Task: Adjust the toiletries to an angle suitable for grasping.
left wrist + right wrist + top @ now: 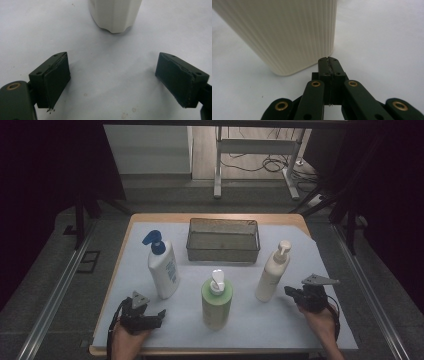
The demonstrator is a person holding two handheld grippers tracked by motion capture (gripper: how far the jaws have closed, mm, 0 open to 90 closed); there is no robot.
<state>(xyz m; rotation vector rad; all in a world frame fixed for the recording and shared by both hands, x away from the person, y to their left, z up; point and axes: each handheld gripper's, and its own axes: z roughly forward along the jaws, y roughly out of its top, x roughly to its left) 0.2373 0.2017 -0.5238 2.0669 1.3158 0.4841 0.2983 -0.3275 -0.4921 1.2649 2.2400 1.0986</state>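
We are seeing a cream bottle (287,32) of finely ribbed, matt plastic, and black jaw pads (56,80) looking like dull rubber. The basket (223,240) is showing as metal mesh, the table sheet (280,320) as smooth paper, perhaps, over a wooden edge.

High view: above table's (300,325) near edge, facing forward and down. Gripper views: low, close, along jaws toward bottles; cream bottle (284,32) shared with high view (272,270).
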